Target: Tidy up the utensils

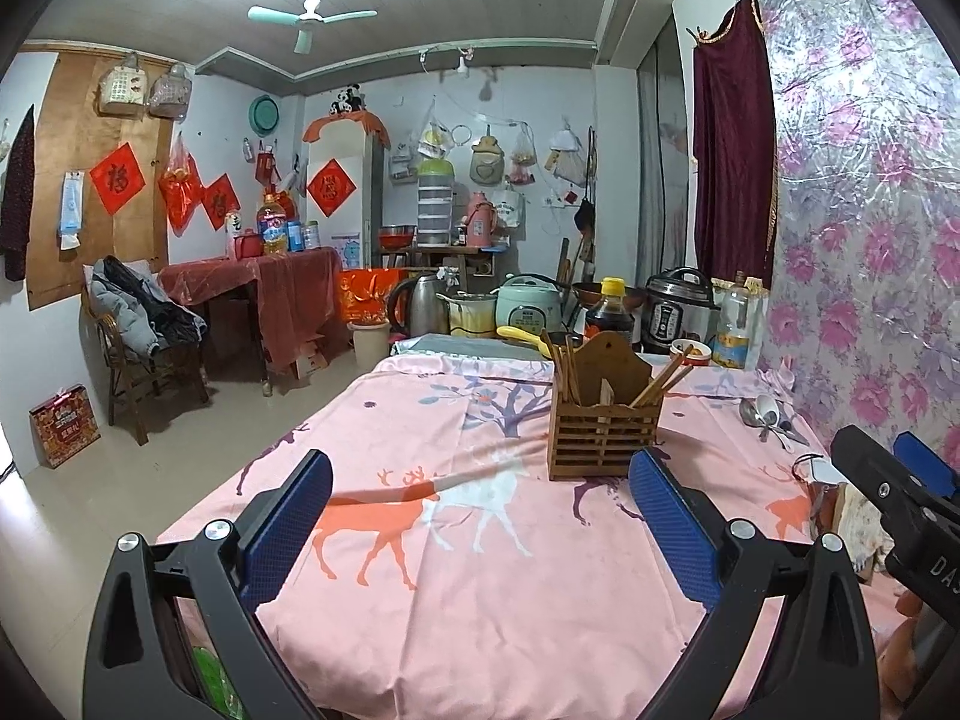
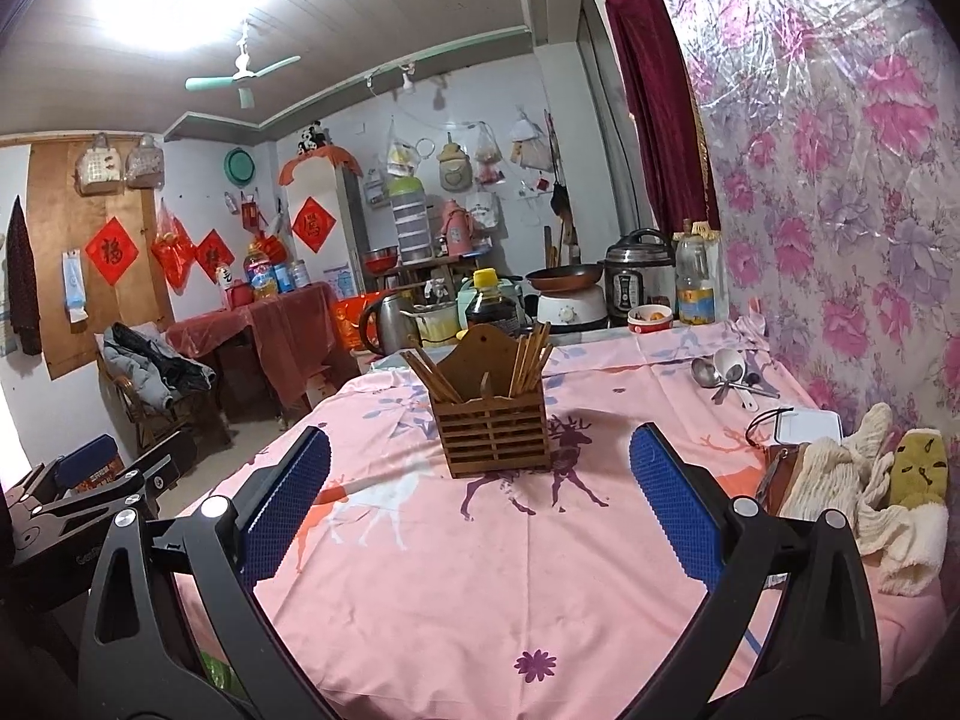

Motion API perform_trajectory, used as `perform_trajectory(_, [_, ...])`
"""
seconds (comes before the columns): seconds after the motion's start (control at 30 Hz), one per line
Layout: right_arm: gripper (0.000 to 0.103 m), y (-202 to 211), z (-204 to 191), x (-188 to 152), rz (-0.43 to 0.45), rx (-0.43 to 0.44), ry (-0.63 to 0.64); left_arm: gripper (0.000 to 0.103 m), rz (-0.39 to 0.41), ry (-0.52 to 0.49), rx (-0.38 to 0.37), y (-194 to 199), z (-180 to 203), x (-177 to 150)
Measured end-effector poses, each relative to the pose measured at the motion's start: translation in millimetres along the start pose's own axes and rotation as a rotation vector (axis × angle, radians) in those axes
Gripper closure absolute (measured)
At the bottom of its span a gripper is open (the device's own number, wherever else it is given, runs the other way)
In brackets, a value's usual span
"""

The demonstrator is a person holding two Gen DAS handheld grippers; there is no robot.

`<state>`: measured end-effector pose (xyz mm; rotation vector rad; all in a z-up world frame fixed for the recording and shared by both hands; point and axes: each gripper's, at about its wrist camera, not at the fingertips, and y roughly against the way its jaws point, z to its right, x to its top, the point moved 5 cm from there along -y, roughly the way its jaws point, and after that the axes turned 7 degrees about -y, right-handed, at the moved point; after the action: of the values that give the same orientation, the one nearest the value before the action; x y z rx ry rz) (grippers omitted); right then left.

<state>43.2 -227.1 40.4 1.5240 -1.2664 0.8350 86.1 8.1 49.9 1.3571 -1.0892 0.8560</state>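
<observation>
The sticks [image 2: 528, 360] already stand in the wooden box [image 2: 495, 432] in the middle of the surface [image 2: 480, 570], but the spoons [image 2: 729, 375] lie loose by the far right edge, so they are left, and both tools, left [image 1: 480, 516] and right [image 2: 480, 510], are wide and hold nothing

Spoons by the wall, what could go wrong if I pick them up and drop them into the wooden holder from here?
The spoons lie heaped and crossed, so the right gripper may drag several along or slip off one. They sit on loose tablecloth that could bunch under the fingers. The wooden holder stands free with chopsticks leaning out; a nudge might tip it or scatter them.
</observation>
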Motion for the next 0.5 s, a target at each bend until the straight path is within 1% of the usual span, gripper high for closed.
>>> perform_trajectory(0.1, [0.007,-0.1,0.6,0.0,0.0,0.004,0.003,0.006,-0.014,0.002,-0.026,-1.2,1.4,-1.5])
perform_trajectory(0.5, [0.007,0.2,-0.9,-3.0,0.001,0.004,0.01,0.006,-0.008,-0.003,-0.025,2.2,4.3,-2.0])
